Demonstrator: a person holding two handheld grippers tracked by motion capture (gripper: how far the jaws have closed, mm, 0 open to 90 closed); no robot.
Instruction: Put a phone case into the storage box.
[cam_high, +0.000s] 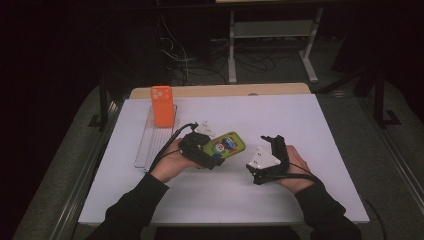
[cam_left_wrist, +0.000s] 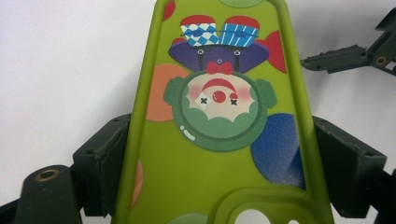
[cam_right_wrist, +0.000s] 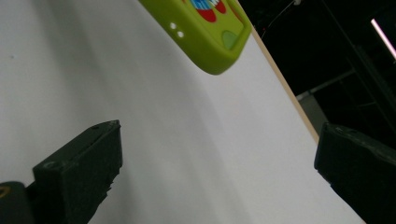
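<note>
A green phone case (cam_high: 224, 145) printed with a clown figure is held just above the white table (cam_high: 310, 125), near its middle. My left gripper (cam_high: 207, 152) is shut on the case (cam_left_wrist: 219, 140), its two black pads pressing on the long edges near the camera cut-out. My right gripper (cam_high: 267, 142) hovers a little to the right of the case, open with nothing between its jaws (cam_right_wrist: 219, 172). One corner of the green case (cam_right_wrist: 205, 32) shows at the top of the right gripper view. An orange phone case (cam_high: 162, 105) stands upright at the back left.
A clear plastic tray (cam_high: 150, 145) lies along the table's left side, with the orange case at its far end. Beyond the table's wooden back edge (cam_high: 220, 91) are a white frame and cables on a dark floor.
</note>
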